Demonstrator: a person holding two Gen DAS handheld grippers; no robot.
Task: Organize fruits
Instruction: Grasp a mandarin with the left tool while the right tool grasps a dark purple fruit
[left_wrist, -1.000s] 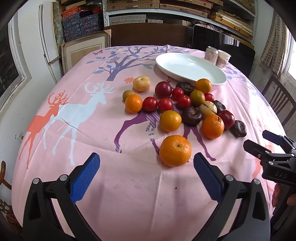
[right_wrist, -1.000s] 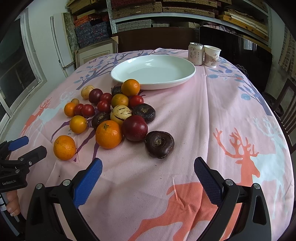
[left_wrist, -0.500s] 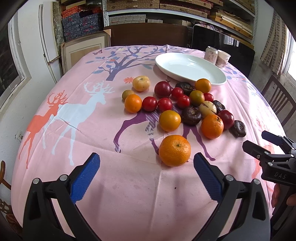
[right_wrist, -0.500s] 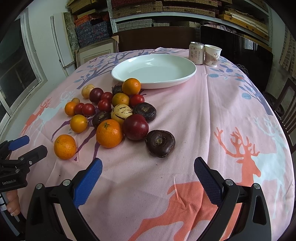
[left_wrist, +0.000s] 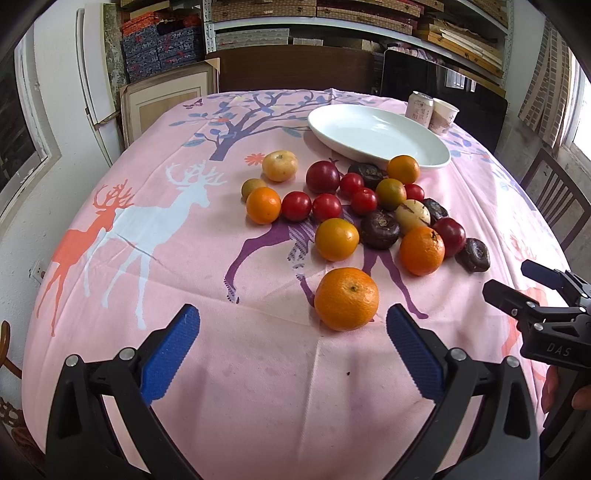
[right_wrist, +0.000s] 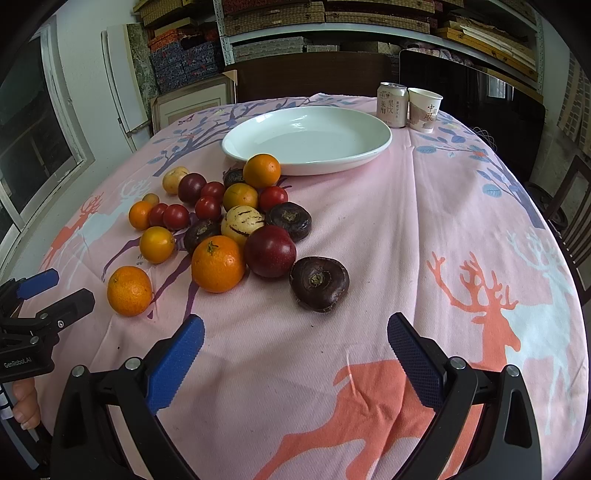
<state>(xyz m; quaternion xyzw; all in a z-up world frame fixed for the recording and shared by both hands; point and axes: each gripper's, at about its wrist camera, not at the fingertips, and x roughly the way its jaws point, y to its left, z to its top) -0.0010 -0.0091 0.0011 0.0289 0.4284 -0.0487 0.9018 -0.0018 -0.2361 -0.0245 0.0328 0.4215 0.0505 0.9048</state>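
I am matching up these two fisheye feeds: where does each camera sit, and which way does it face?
Left wrist: behind the open left gripper, facing across the table at the nearest orange; right gripper at the right edge.
Right wrist: behind the open right gripper, facing the dark fruit; left gripper at the left edge.
Shared: fruit pile, white plate, can, cup.

Left gripper (left_wrist: 291, 332): jaws spread wide, blue pads (left_wrist: 171, 352) facing inward, nothing between them. Right gripper (right_wrist: 295, 339): jaws likewise wide apart, nothing held. Both held low, level, side by side. Bare fingers (right_wrist: 26, 402) visible on left handle.
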